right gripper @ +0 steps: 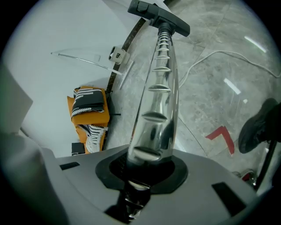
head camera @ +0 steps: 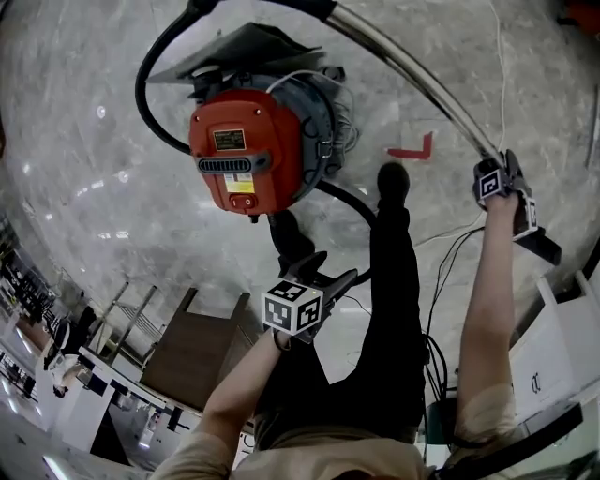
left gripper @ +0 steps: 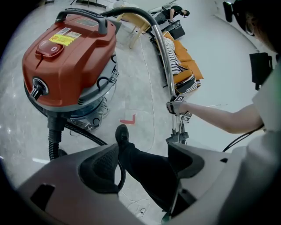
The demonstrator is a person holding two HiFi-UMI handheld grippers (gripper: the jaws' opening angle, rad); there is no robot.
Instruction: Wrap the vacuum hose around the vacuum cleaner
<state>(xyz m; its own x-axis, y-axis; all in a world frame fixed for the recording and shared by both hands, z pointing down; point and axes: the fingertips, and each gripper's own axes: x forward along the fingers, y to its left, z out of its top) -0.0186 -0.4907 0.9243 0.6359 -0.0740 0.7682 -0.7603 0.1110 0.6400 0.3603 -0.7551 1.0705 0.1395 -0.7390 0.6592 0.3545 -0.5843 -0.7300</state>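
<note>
While our right gripper [right gripper: 147,169] clamps the chrome wand [right gripper: 160,88] and our left gripper [left gripper: 142,162] gapes empty, the hose [head camera: 140,89] loops loosely beside the red vacuum cleaner [head camera: 246,150], so we judge winding barely begun; next, carry the wand around it.

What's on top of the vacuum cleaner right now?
The vacuum cleaner has a black carry handle, a yellow label and a round button on top. The hose is not up there. The lid beneath the handle is covered.
</note>
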